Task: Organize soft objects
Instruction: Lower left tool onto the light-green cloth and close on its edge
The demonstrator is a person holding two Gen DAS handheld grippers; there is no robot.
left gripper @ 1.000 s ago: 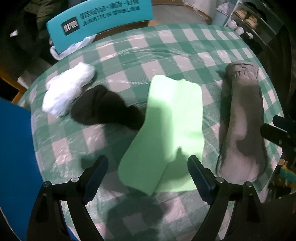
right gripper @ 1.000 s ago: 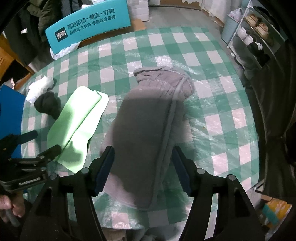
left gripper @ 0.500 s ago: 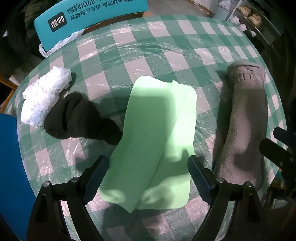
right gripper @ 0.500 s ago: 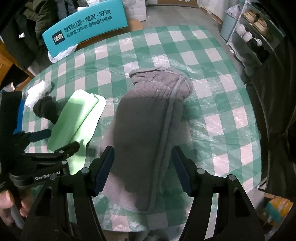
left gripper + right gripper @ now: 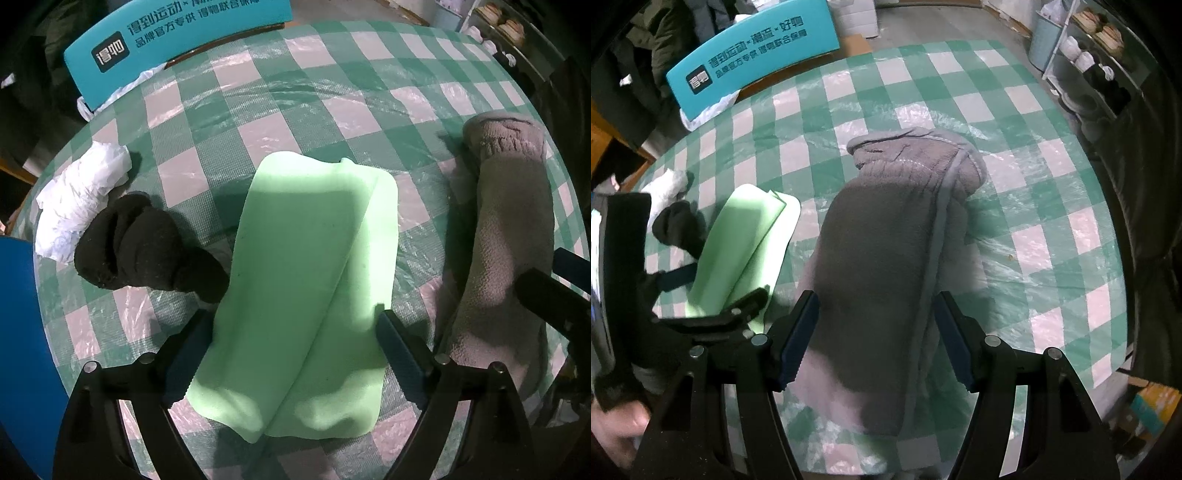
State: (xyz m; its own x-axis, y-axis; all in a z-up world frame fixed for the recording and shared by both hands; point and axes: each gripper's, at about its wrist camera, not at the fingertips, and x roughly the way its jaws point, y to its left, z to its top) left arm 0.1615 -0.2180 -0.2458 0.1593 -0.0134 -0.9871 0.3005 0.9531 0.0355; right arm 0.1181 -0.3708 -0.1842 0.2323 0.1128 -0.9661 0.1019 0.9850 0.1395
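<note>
Table (image 5: pixel 314 92): round, under a green-and-white check cloth with clear plastic on top; all the soft things lie on it.
Box (image 5: pixel 177 40): teal, printed with white characters, at the far left edge of the table.
Grey towel (image 5: pixel 886 258): rolled long, lying near-to-far on the right part of the table; its far end is bunched and ribbed.
Green cloth (image 5: pixel 306 288): folded lengthwise, flat, left of the grey towel and apart from it; its near end reaches toward the table's near edge.
Black sock (image 5: pixel 140 251): bundled, just left of the green cloth, touching its left edge.
White wad (image 5: pixel 77 195): crumpled, left of and just beyond the black sock, touching it, near the table's left rim.
Left gripper (image 5: pixel 291 354): points down over the near part of the green cloth, fingers spread wide on either side of it, not pinching it.
Right gripper (image 5: pixel 875 336): over the near half of the grey towel, fingers spread to each side; whether the pads press the towel cannot be told.
Hand (image 5: pixel 617 424): at the near left in the right view, holding the left gripper's handle.
</note>
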